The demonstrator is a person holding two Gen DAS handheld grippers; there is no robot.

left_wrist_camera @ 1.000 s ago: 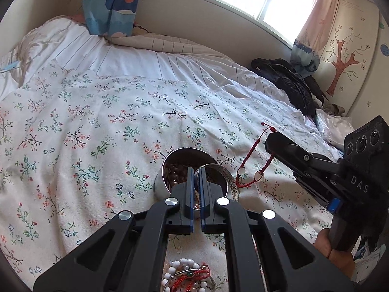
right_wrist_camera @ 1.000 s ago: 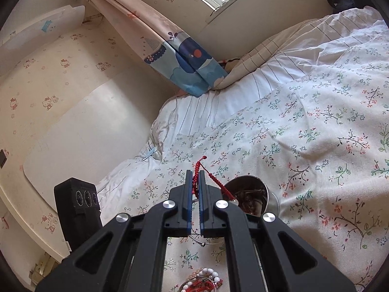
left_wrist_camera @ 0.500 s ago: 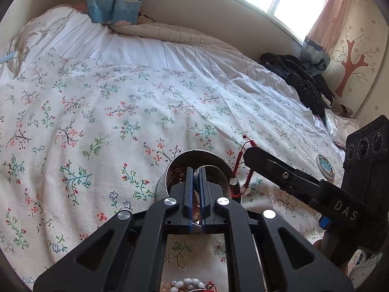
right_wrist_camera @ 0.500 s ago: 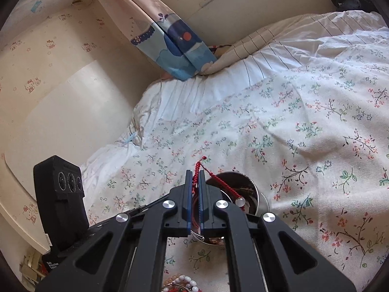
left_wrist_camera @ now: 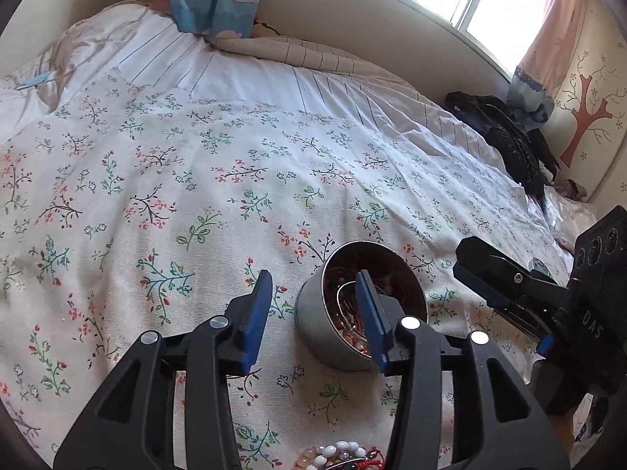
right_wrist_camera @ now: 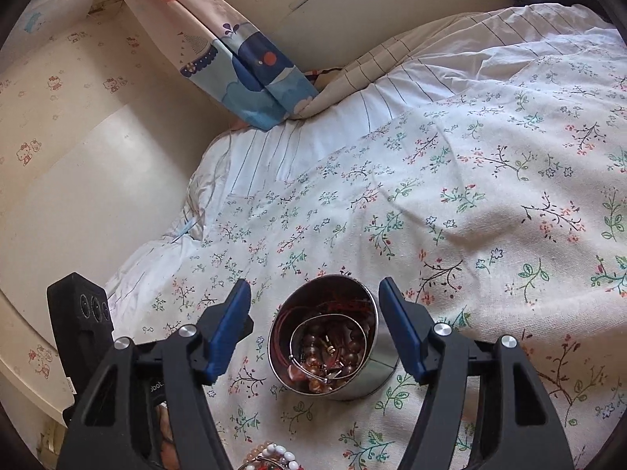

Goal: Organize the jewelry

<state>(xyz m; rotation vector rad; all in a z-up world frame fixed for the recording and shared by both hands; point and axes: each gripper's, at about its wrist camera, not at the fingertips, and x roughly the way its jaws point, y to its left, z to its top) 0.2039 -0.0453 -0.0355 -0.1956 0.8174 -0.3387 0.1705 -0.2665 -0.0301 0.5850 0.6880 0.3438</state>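
A round metal tin (left_wrist_camera: 325, 337) stands on the floral quilt (left_wrist_camera: 156, 180), filled with beads, a silver bangle (right_wrist_camera: 301, 327) and a red cord bracelet (right_wrist_camera: 337, 305). My left gripper (left_wrist_camera: 313, 313) is opening with nothing between its pads; its right finger hangs over the tin's mouth. My right gripper (right_wrist_camera: 315, 325) is opening too, its fingers apart on either side of the tin (right_wrist_camera: 364, 384) without touching it. In the left wrist view the right gripper (left_wrist_camera: 470, 270) reaches in from the right, beside the tin. A heap of white and red beaded bracelets (left_wrist_camera: 341, 456) lies near the bottom edge.
A blue-patterned curtain (right_wrist_camera: 250, 74) hangs over the far edge of the bed. A black jacket (left_wrist_camera: 505, 145) lies at the far right. A small round badge (left_wrist_camera: 539, 264) rests behind the right gripper. The wall (right_wrist_camera: 78, 156) runs close along the bed's left side.
Both grippers sank toward the tin and went from shut to open. The silver bangle and the red cord bracelet they held now lie in the tin.
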